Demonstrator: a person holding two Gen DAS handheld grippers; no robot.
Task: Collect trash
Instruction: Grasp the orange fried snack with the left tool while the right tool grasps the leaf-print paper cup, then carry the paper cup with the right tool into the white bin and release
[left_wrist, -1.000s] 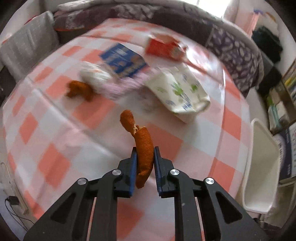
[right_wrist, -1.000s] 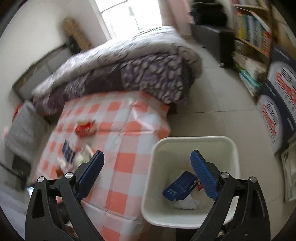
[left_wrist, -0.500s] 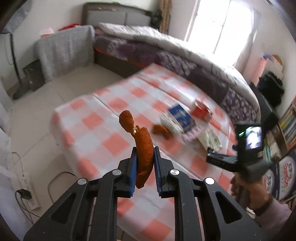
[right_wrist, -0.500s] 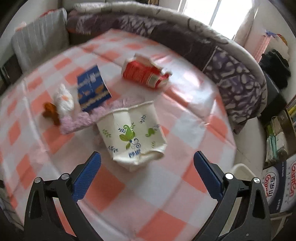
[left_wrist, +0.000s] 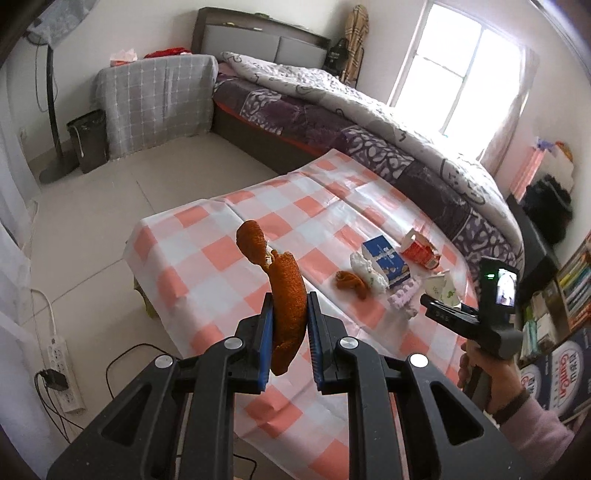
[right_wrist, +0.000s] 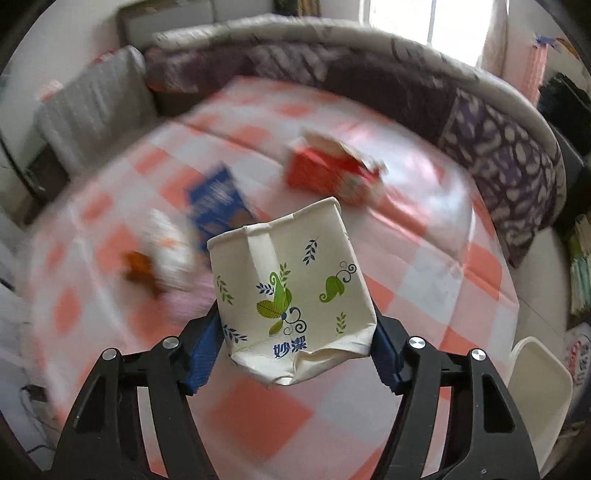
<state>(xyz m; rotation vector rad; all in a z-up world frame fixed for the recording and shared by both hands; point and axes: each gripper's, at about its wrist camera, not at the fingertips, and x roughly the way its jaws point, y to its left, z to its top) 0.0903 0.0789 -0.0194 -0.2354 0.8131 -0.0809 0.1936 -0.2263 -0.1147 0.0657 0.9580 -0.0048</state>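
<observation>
My left gripper (left_wrist: 290, 328) is shut on a long orange peel (left_wrist: 284, 291) and holds it in the air, off the near-left corner of the checked table (left_wrist: 207, 258). My right gripper (right_wrist: 295, 347) is shut on a crushed white paper cup with green leaf print (right_wrist: 291, 295), held above the table. The right gripper also shows in the left wrist view (left_wrist: 443, 314), with the cup (left_wrist: 441, 286) at its tip. On the table lie a second orange peel (left_wrist: 351, 282), a white wad (left_wrist: 365, 267), a blue box (left_wrist: 386, 260), a red carton (left_wrist: 419, 251) and a pink fluffy piece (left_wrist: 404, 297).
A white bin (right_wrist: 539, 398) stands on the floor at the table's right. A bed with a purple quilt (left_wrist: 351, 122) runs behind the table. A power strip and cables (left_wrist: 59, 369) lie on the floor at left. Bookshelves (left_wrist: 569, 295) stand at right.
The right gripper came from over the bin to the table and closed on the paper cup, lifting it. The left gripper drew back and up from the table with the peel.
</observation>
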